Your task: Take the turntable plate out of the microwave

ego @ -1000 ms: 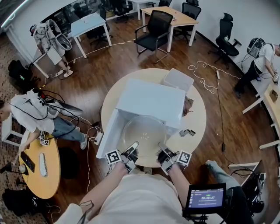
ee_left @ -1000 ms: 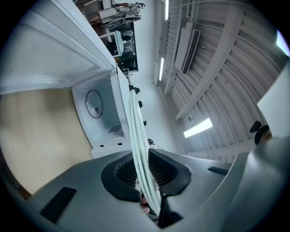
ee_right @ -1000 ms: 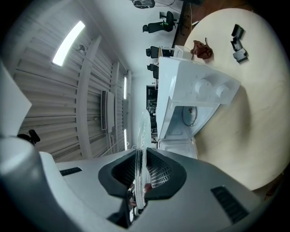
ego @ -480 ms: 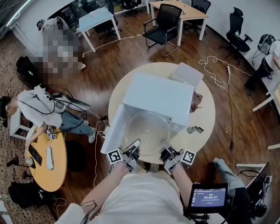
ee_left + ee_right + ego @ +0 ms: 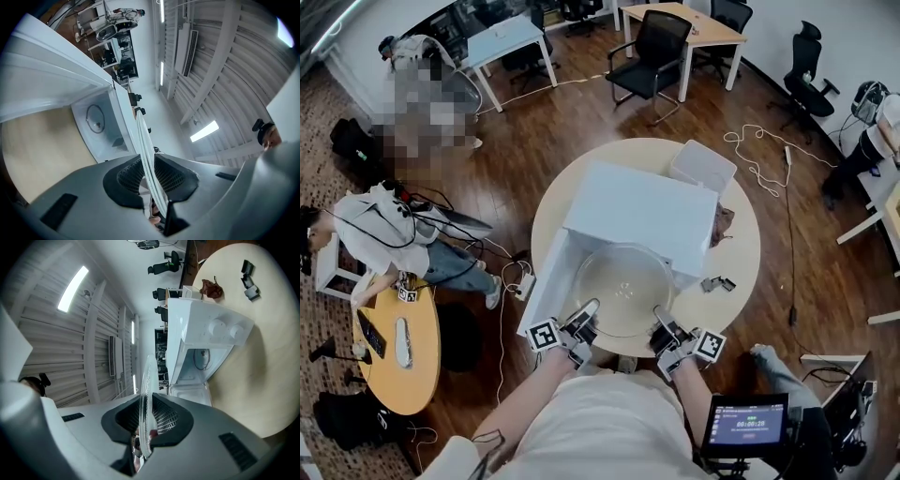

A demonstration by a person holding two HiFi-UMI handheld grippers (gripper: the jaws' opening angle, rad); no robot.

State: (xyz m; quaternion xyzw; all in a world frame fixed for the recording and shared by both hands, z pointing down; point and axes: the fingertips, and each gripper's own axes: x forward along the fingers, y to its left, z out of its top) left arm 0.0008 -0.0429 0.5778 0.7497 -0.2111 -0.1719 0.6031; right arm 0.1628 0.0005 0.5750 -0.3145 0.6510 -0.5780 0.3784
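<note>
The clear glass turntable plate (image 5: 623, 281) hangs level in front of the white microwave (image 5: 642, 214), its far part still at the oven's mouth. My left gripper (image 5: 585, 316) is shut on the plate's near-left rim and my right gripper (image 5: 662, 322) is shut on its near-right rim. In the left gripper view the plate (image 5: 145, 145) runs edge-on between the dark pads of the left gripper (image 5: 152, 186), with the open oven cavity (image 5: 96, 121) beyond. The right gripper view shows the plate (image 5: 146, 390) edge-on in the right gripper (image 5: 144, 423), facing the microwave (image 5: 206, 329).
The microwave door (image 5: 542, 286) stands open to the left on the round beige table (image 5: 741, 253). A translucent box (image 5: 703, 167), a brown scrap (image 5: 721, 225) and small dark clips (image 5: 717, 283) lie on the table. A seated person (image 5: 394, 239), chairs and floor cables surround it.
The plate has come a little farther out of the microwave toward me, with the left gripper shifting slightly. Both grips are unchanged.
</note>
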